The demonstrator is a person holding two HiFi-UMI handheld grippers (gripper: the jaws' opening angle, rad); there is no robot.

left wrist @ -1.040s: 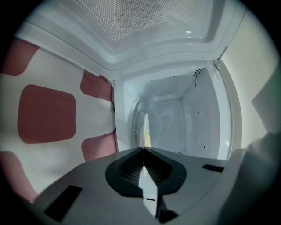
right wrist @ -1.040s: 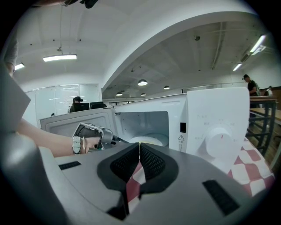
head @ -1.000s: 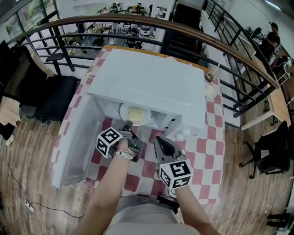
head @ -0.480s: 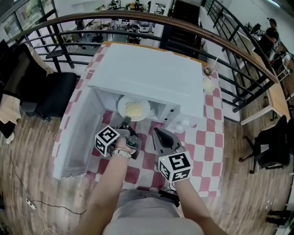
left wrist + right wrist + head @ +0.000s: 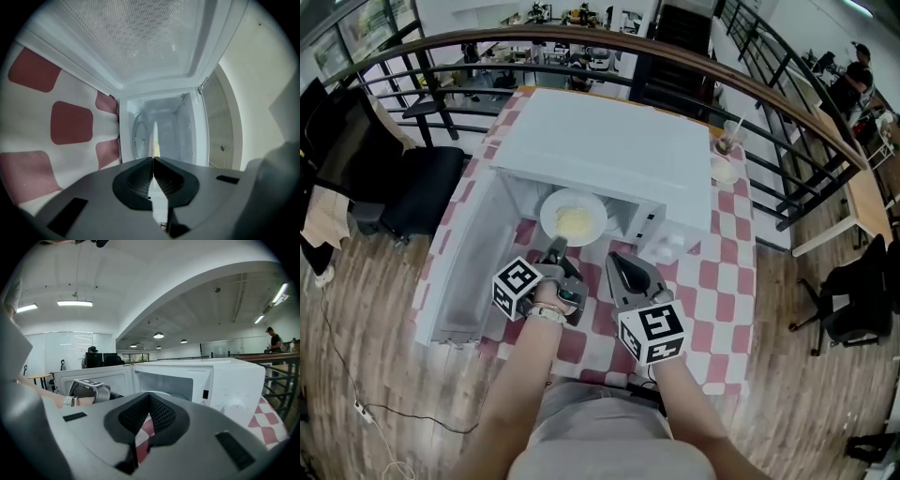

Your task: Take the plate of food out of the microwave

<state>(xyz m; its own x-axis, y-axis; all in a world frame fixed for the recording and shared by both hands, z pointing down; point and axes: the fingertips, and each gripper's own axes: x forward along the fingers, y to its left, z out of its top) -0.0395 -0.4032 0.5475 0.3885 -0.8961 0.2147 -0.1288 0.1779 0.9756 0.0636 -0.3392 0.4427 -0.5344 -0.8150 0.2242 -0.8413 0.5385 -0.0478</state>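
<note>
- Where the microwave's door stood swung wide open at the far left, its inner face was turned toward the cavity.
- Just right of the door, the left gripper was clenched on the near rim of the plate of food. The left gripper view showed the jaws pressed together on that rim, with the plate seen edge-on between them.
- The plate was at the mouth of the white microwave, with pale yellow food heaped in its middle. Its far edge lay under the front edge of the microwave's top.
- Beside the left gripper, the right gripper hung over the red-and-white checked cloth. Its jaw tips were closed together on nothing, and it pointed at the microwave's front, near the control panel.
- Farther right, a cup with a straw stood on the table's back corner, just beside the microwave.
</note>
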